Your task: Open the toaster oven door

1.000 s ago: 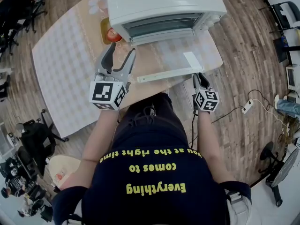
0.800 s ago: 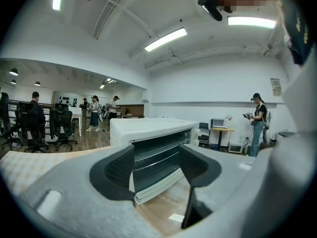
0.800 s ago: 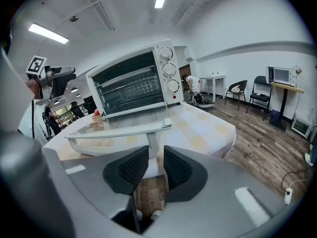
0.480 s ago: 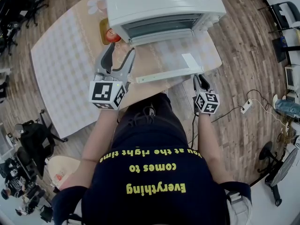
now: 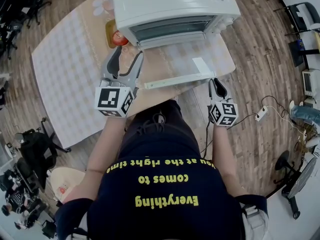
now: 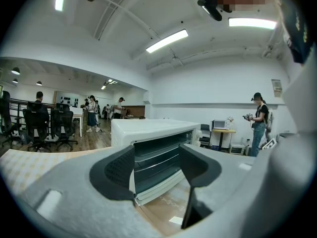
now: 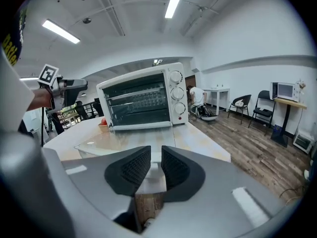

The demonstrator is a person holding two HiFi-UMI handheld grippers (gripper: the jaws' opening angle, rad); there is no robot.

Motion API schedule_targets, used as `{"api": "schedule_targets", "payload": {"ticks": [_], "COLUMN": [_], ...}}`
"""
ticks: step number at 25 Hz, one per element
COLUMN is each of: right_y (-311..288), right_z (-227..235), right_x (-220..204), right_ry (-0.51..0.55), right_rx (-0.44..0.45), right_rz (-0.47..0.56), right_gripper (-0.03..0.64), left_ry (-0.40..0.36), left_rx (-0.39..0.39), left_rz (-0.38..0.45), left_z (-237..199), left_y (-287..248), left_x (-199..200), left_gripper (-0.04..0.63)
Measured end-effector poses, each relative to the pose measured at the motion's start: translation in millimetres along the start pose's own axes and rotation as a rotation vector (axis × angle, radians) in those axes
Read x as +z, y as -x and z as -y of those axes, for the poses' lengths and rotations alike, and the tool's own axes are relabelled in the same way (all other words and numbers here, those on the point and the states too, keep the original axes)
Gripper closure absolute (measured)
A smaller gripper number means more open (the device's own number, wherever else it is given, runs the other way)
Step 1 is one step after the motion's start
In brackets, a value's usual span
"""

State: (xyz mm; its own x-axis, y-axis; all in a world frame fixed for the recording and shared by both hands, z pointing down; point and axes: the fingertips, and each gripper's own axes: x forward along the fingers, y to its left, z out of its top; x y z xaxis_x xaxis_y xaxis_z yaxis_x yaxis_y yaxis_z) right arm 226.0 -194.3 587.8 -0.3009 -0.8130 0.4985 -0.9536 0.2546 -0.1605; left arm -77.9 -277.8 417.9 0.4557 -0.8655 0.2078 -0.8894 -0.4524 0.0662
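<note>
Your right gripper (image 7: 155, 166) sits just beside the right end of the handle (image 5: 177, 80). Its jaws have just been closing to a narrow gap. The white handle end shows through that gap, but the pads do not seem to pinch it. Your left gripper (image 6: 156, 170) hangs over the left side of the door (image 5: 175, 61), jaws spread wide and empty. The door is already folded down flat over the table (image 5: 70, 69) in front of the oven (image 5: 170, 4), so I judge the opening done. Draw the right gripper straight back toward you, clear of the handle, so no pad hooks it and swings the door up. Hold the left one off the glass.
</note>
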Motion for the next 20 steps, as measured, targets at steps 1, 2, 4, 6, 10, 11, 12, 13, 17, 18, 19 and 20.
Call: {"api": "schedule_targets", "payload": {"ticks": [1,2,4,6,10,11,12,13,17,18,19,20], "right_y": [2,3,6,9,18,21,24,28,40,42,45,47], "right_z": [-3,-6,-11,-15,-23,-25,-27,-29,-39,-42,-45,-48], "right_x": [9,19,38,58,100,109,119,128,163,171,179,186], "right_ry": [0.014,0.025,0.035,0.033,0.025,0.025,0.026,0.031,0.053,0.058,0.063,0.066], "right_rx": [0.004,0.008,0.015,0.019,0.026,0.027,0.027,0.028,0.041,0.047,0.054,0.059], "right_rz": [0.013,0.026,0.055,0.089,0.157,0.171,0.183,0.195,0.245,0.26,0.274,0.288], "right_gripper": [0.536,0.544,0.565,0.599,0.604,0.604,0.604,0.604,0.604,0.605,0.604,0.604], "left_ry": [0.001,0.002,0.006,0.008,0.011,0.013,0.014,0.014,0.01,0.009,0.008,0.007], "left_rx": [0.001,0.002,-0.001,-0.007,-0.006,-0.008,-0.011,-0.014,-0.016,-0.014,-0.013,-0.011], "left_rz": [0.002,0.004,0.009,0.016,0.034,0.039,0.043,0.047,0.063,0.069,0.075,0.081], "left_z": [0,0,0,0,-1,-1,-1,-1,-2,-2,-3,-4], "left_y": [1,1,1,2,4,5,6,7,12,14,15,16], "left_x": [0,1,2,3,6,7,7,8,13,15,17,19], "left_gripper": [0.318,0.318,0.318,0.345,0.393,0.412,0.429,0.443,0.507,0.518,0.525,0.529]}}
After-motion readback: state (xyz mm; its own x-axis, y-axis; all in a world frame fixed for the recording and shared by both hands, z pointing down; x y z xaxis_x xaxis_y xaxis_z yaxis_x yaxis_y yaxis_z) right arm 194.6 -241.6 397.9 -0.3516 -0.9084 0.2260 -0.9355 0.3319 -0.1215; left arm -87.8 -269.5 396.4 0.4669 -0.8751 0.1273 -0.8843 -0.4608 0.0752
